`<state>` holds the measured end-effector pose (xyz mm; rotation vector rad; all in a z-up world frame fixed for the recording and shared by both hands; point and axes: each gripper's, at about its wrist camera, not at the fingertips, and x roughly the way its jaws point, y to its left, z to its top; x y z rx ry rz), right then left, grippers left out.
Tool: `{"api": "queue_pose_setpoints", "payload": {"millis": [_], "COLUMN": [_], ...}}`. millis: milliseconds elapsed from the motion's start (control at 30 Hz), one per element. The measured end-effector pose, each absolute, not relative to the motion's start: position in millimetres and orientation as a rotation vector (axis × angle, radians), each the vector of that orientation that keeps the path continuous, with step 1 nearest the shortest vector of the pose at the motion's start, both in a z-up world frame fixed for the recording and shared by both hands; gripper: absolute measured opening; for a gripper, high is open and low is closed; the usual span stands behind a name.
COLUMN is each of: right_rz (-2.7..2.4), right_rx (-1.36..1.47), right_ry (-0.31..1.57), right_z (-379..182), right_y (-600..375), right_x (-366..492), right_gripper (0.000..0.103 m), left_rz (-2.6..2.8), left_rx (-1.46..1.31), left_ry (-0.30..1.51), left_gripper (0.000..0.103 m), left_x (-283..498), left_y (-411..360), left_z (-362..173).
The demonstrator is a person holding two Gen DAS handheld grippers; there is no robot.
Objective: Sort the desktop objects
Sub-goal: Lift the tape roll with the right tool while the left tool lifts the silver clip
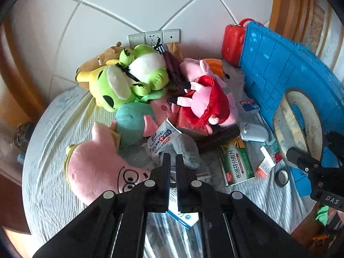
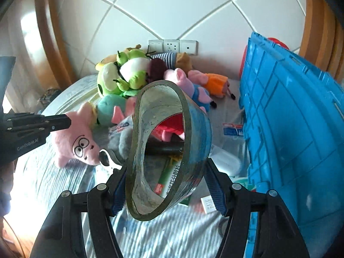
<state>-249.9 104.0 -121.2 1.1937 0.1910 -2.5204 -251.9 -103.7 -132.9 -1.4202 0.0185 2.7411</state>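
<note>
My right gripper [image 2: 166, 169] is shut on a big roll of clear tape [image 2: 197, 133], its blue pads pressing the roll's two sides, and it holds the roll tilted above the bed-like surface. In the left wrist view the same tape roll [image 1: 314, 124] hangs at the right in front of the blue crate, with the right gripper [image 1: 305, 161] under it. My left gripper [image 1: 173, 159] is shut with nothing seen between its fingers. It hovers over a grey plush [image 1: 185, 148] and a pink star plush [image 1: 92, 167]. The left gripper [image 2: 68, 121] also shows at the left edge of the right wrist view.
A blue plastic crate [image 2: 290, 129] stands tilted at the right, with a red case [image 1: 233, 43] behind it. Several plush toys [image 1: 133, 75] pile against the tiled wall below the sockets [image 1: 153, 36]. A green medicine box [image 1: 236, 163], small cartons, a black tape roll [image 1: 281, 177] and a white-blue box [image 1: 185, 217] lie on the striped cloth.
</note>
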Motion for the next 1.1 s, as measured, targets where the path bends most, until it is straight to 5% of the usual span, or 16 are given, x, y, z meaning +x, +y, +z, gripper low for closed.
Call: {"api": "queue_pose_setpoints", "payload": {"millis": [100,167,233,333,767,867,1100], "right_rz": [-2.5,-2.474,-2.448,-2.418,-2.337,-2.32,-2.291], "right_rx": [1.203,1.215,1.229,1.261,1.313,1.321,1.296], "right_ry": [0.197,0.196,0.197,0.182,0.186,0.207,0.224], "right_z": [-125.5,-132.0,-141.7,-158.9,-211.9,-219.9,-214.0], "right_y": [110.6,115.8,118.3,121.9,134.7,139.1,139.1], "right_x": [-247.1,-245.0,-244.6,-246.2,-266.8,-273.2,-271.5], "right_gripper": [0.065,0.065,0.065,0.065,0.065,0.065,0.065], "left_rz": [2.739,2.751,2.764,2.738,2.728,2.735,2.854], "left_rx": [-1.5,-1.524,-1.514,-1.59,-1.851,-1.845,-1.76], "left_ry": [-0.052,-0.054,-0.034,-0.067,-0.785,-0.749,-0.563], "left_gripper": [0.023,0.058,0.066,0.066,0.066,0.042,0.038], "left_x": [-247.3,-243.8,-239.2,-240.2,-275.8,-277.4,-239.9], "left_y": [-105.1,-101.8,-96.3,-93.0,-94.5,-86.9,-82.5], "left_z": [-145.0,-155.4,-166.0,-190.0,-291.5,-302.1,-261.8]}}
